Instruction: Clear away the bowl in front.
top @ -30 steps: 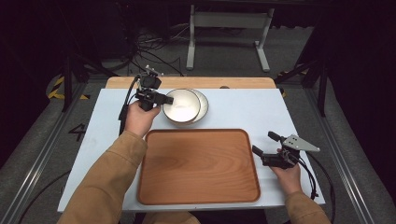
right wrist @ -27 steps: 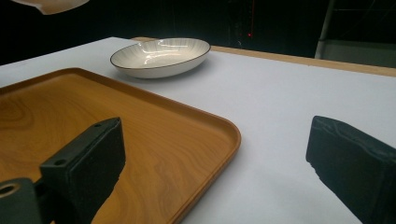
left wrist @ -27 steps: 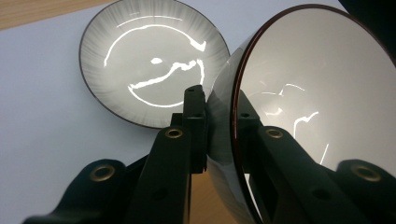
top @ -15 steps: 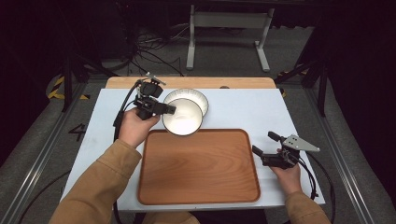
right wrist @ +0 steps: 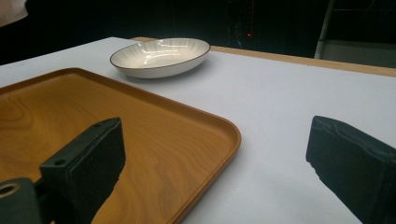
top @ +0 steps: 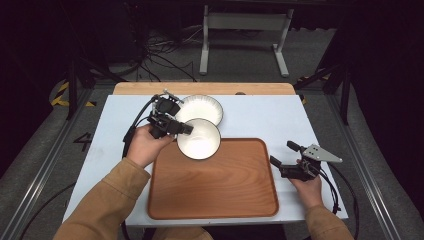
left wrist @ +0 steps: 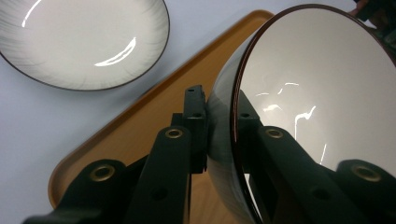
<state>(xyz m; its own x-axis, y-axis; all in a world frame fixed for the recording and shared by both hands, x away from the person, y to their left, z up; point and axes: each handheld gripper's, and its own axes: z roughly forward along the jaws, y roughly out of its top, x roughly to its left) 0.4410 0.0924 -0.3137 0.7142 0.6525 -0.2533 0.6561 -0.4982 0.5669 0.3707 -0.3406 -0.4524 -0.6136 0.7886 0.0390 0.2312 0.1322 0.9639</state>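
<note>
A white bowl (top: 199,139) with a dark rim hangs over the far left corner of the wooden tray (top: 215,185). My left gripper (top: 184,131) is shut on its left rim. In the left gripper view the two jaws pinch the bowl (left wrist: 317,93) wall, one inside and one outside, at the gripper (left wrist: 219,107) tips. A shallow white plate (top: 202,107) lies on the table just beyond the bowl. My right gripper (top: 281,153) rests open beside the tray's right edge, its jaws (right wrist: 217,144) wide apart with nothing between them.
The pale blue table top (top: 270,115) carries the tray (right wrist: 93,130) near its front and the plate (right wrist: 161,56) behind it. A wooden strip (top: 200,88) runs along the far edge. A metal stand (top: 245,30) and cables sit on the floor beyond.
My left gripper has carried the bowl off the plate and toward the near side, to the tray's far left corner. The plate now lies uncovered. The right gripper has stayed put.
</note>
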